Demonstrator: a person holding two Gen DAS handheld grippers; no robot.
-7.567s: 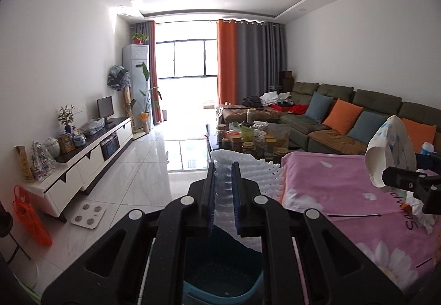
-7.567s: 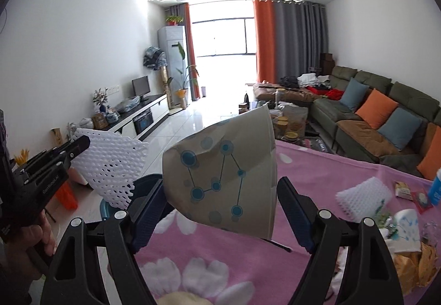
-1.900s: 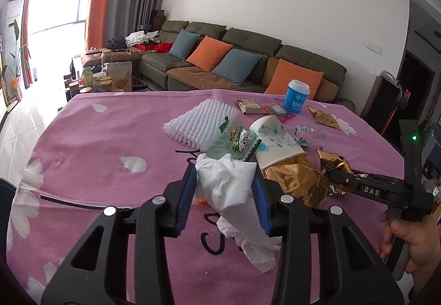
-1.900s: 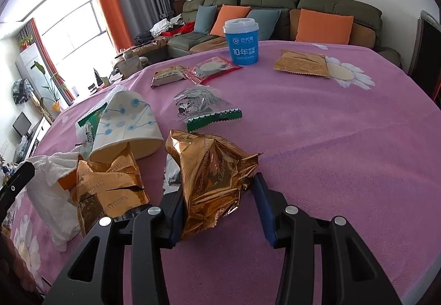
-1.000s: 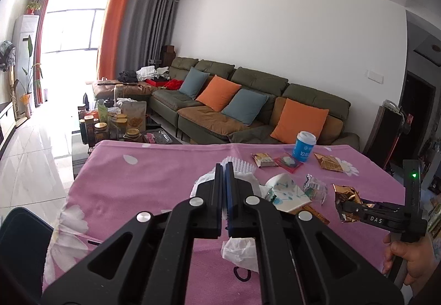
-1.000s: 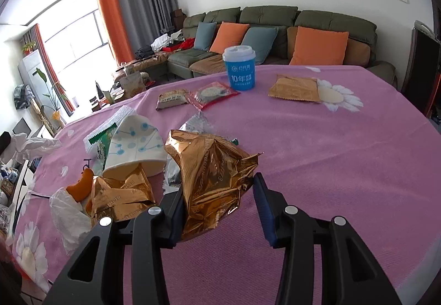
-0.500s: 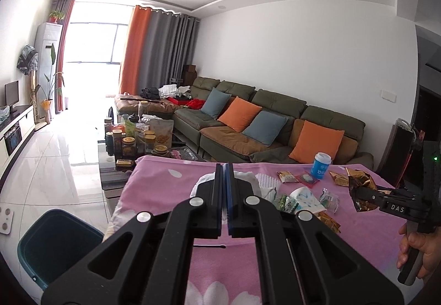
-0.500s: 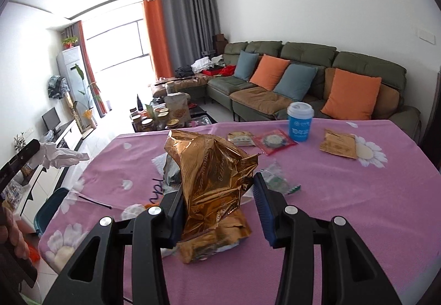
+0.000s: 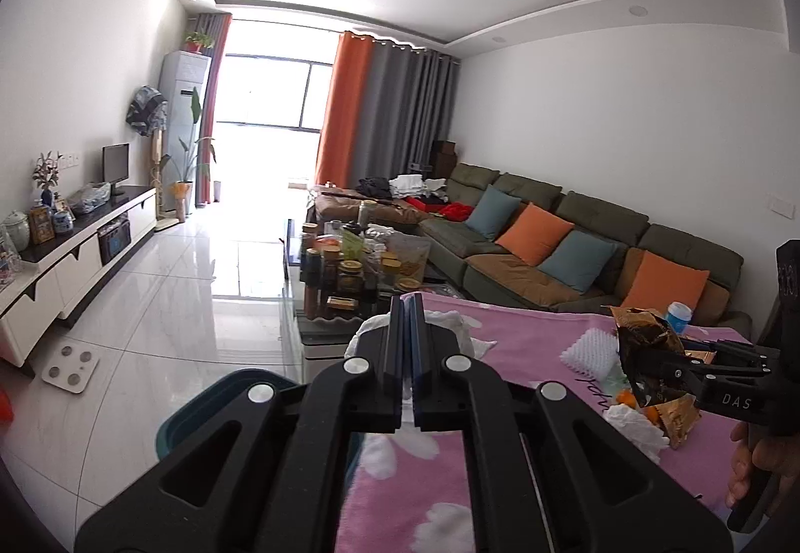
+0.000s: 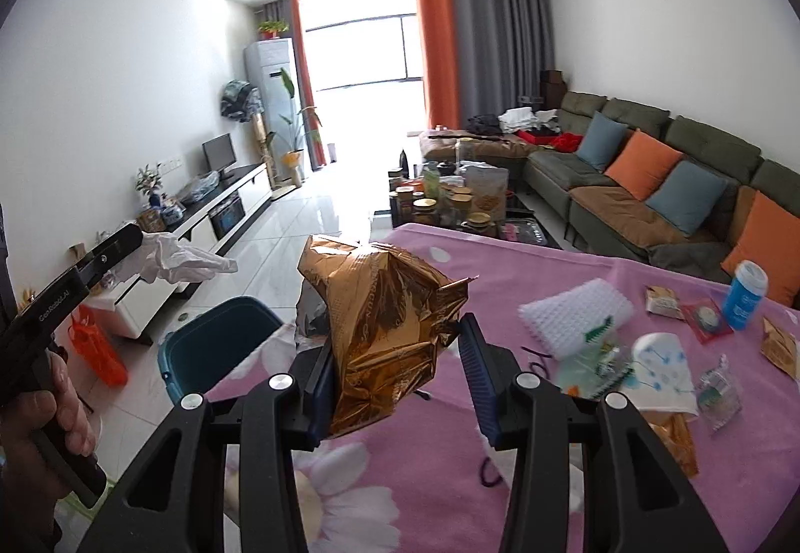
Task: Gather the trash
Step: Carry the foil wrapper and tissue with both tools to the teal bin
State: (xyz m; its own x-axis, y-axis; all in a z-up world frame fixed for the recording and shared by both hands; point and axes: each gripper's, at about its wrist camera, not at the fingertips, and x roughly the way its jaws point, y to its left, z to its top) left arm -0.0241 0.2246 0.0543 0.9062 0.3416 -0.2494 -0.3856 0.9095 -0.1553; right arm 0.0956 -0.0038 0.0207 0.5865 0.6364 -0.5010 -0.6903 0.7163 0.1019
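left gripper [image 9: 410, 303] pinching white tissue [image 10: 185, 259] | right gripper [image 10: 395, 368] clamping gold foil wrapper [image 10: 385, 328], light, crinkly, slippery, grip mid-body | teal bin [image 10: 215, 343] at 9 o'clock

A crumpled white tissue [image 10: 175, 260] is held pinched in the air, above the floor just beyond a dark teal plastic bin [image 10: 215, 343] standing open beside the table edge. A crinkled gold foil wrapper [image 10: 382, 328] is held upright over the pink flowered tablecloth [image 10: 575, 278], on which a white foam net sleeve [image 10: 575, 310], a white paper cup [image 10: 662, 365] lying on its side and small packets are scattered.
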